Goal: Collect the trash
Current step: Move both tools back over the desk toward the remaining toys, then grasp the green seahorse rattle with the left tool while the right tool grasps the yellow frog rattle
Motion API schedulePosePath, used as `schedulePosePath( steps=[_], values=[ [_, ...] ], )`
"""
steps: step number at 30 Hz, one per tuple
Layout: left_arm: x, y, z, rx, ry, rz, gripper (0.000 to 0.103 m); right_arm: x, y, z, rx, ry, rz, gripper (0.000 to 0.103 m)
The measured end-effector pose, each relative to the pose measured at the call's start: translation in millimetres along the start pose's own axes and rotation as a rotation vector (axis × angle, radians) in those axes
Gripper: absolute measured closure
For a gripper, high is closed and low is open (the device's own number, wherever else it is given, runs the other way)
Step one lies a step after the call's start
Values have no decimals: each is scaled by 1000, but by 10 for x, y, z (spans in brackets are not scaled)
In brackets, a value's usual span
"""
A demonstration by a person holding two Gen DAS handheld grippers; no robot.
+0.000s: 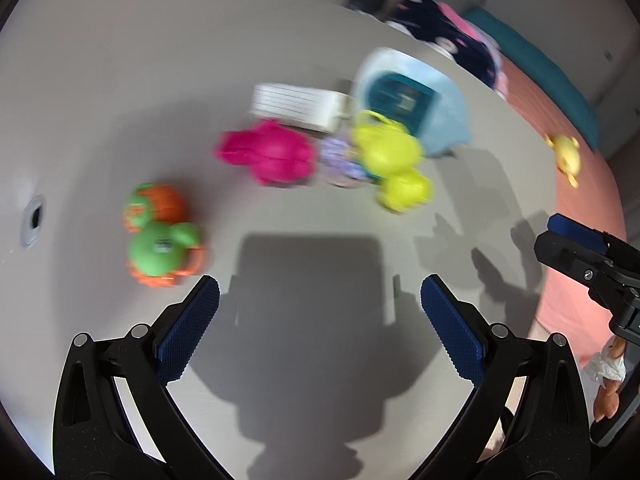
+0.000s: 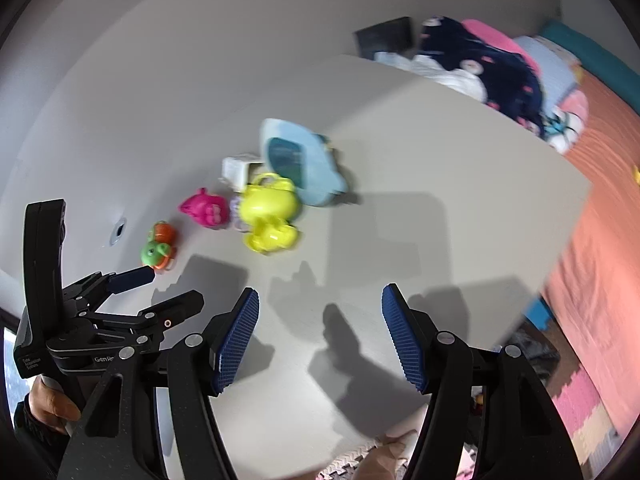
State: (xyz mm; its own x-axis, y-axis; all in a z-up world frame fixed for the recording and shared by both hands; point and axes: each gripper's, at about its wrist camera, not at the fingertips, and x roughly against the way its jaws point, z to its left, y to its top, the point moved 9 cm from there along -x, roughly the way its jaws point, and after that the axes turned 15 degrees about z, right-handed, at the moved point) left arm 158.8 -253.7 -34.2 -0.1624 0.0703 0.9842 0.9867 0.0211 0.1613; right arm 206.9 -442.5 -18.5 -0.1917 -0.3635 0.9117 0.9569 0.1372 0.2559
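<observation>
- Counter (image 1: 100, 80): pale grey, flat, carrying a cluster of plastic toys toward its far side, near the wall. Frames are motion-blurred, so fine detail is uncertain.
- Light-blue container (image 1: 412, 96): lies tipped on its side at the far side of the counter, dark teal opening facing the cameras; what is inside cannot be told.
- White ribbed box (image 1: 298, 106): just beside the blue container; contents not visible.
- Yellow toy (image 1: 390, 160): in front of the blue container, touching or overlapping its mouth.
- Pink toy (image 1: 268, 154): beside the yellow toy, with a small lilac item (image 1: 340, 160) between them.
- Green-and-orange toy (image 1: 160, 236): apart from the others, the cluster item nearest the left gripper (image 1: 320, 312).
- Left gripper: fingers (image 1: 188, 328) spread wide, holding nothing, bare counter between them; the cluster lies ahead of the tips, well apart.
- Right gripper (image 2: 320, 328): fingers (image 2: 236, 344) parted, holding nothing, above shadowed bare counter; toys well ahead of the tips. A hand (image 2: 50, 404) grips the left tool's handle.
- No clear piece of trash can be picked out on the counter; a crumpled white scrap (image 1: 608, 364) shows below the counter's near right edge.
- Open room: the near half of the counter is bare up to its right edge, beyond which lies a bed (image 2: 600, 240) with a salmon cover and piled dark bedding (image 2: 480, 64).
</observation>
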Motion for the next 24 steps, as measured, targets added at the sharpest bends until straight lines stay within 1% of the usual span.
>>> schedulePosePath(
  steps=[7, 11, 15, 19, 21, 22, 24],
  values=[
    [-16, 5, 524, 94, 9, 0, 6, -327, 225, 314, 47, 17, 35, 38],
    [-73, 71, 720, 128, 15, 10, 6, -488, 380, 428, 58, 19, 48, 38],
    [-113, 150, 840, 155, -4, 8, 6, -672, 522, 480, 55, 20, 69, 38],
    [-138, 303, 889, 173, -30, -24, 6, -814, 658, 466, 48, 16, 80, 38],
    [-152, 341, 919, 179, -26, -30, 6, -850, 709, 449, 39, 15, 79, 38],
    [-167, 370, 933, 181, -19, -32, 7, -871, 741, 441, 36, 14, 78, 38],
    [-202, 393, 942, 178, -15, -18, 14, -906, 776, 430, 34, 11, 80, 38]
  ],
)
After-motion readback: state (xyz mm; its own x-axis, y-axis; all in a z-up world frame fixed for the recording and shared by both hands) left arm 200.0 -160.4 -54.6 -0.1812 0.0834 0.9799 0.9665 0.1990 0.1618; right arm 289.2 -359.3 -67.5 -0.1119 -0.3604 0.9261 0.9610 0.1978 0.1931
